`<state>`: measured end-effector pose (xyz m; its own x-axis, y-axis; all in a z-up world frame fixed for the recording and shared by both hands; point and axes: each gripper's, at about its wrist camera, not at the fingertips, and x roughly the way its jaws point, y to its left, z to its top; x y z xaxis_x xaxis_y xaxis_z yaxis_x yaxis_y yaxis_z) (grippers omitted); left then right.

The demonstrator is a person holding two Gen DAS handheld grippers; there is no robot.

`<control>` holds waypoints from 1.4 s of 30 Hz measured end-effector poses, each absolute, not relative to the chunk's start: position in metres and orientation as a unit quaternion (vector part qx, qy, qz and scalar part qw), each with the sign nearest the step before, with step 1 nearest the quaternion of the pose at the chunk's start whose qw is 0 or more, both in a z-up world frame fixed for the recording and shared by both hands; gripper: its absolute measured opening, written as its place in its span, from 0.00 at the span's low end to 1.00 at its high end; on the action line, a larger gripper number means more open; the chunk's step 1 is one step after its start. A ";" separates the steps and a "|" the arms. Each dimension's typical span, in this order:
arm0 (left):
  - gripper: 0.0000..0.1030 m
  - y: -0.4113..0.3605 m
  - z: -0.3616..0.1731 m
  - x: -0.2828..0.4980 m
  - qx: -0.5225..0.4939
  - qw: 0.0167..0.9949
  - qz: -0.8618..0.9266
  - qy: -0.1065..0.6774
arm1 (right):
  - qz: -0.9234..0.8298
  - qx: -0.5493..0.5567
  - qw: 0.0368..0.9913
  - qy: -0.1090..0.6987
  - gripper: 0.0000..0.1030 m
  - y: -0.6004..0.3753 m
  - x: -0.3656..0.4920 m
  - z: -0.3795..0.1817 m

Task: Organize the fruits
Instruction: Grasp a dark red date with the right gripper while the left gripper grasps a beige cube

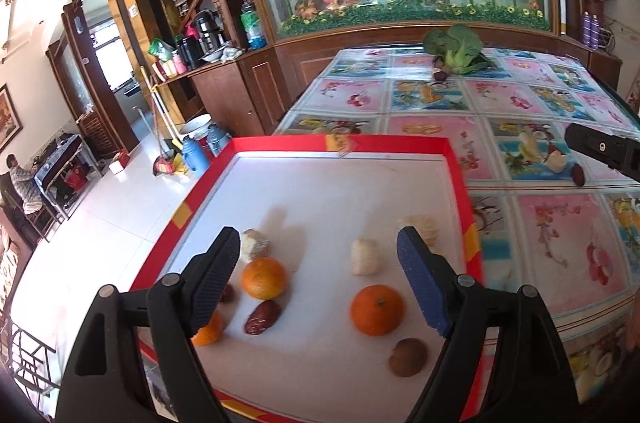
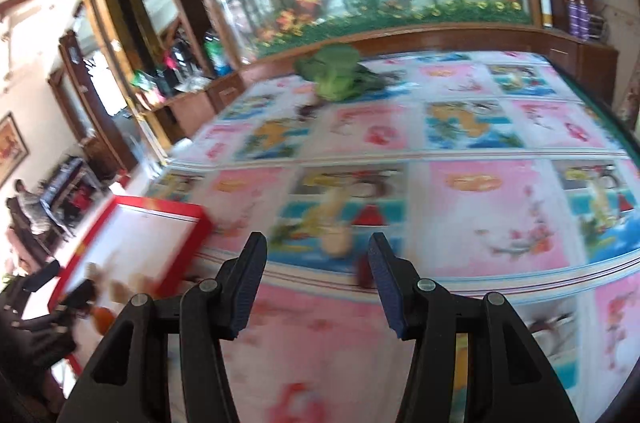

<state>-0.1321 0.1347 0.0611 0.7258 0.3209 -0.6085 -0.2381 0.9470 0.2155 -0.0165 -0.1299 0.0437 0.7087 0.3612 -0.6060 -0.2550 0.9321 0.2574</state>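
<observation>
Red-rimmed, the shallow white tray [image 1: 456, 159] sits on the flowery table [image 1: 552, 223], gathering fruit in one spot: two round oranges [image 1: 376, 309], a brown date [image 1: 262, 317] and a fuzzy kiwi [image 1: 408, 357] lie inside. Above the tray, the left gripper [image 1: 318, 255] hangs with jaws spread wide, holding nothing. Right of the tray, the right gripper [image 2: 316, 251] has wide, empty jaws near a dark loose date [image 2: 363, 273] on the table.
</observation>
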 end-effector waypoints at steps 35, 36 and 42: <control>0.67 -0.051 0.022 0.014 0.094 0.900 -0.049 0.423 | 0.050 0.188 0.914 0.355 0.19 -0.202 0.008 0.042; 0.64 -0.052 0.020 0.017 0.090 0.899 -0.050 0.426 | 0.052 0.188 0.914 0.356 0.19 -0.201 0.008 0.041; 0.41 -0.047 0.010 0.029 0.066 0.894 -0.051 0.440 | 0.050 0.177 0.916 0.357 0.19 -0.197 0.010 0.040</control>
<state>0.0287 -0.0475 0.0105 0.6067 -0.0340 -0.7942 0.1495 0.9861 0.0719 0.0096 -0.1966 0.0400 0.7395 0.2192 -0.6365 0.0344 0.9320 0.3609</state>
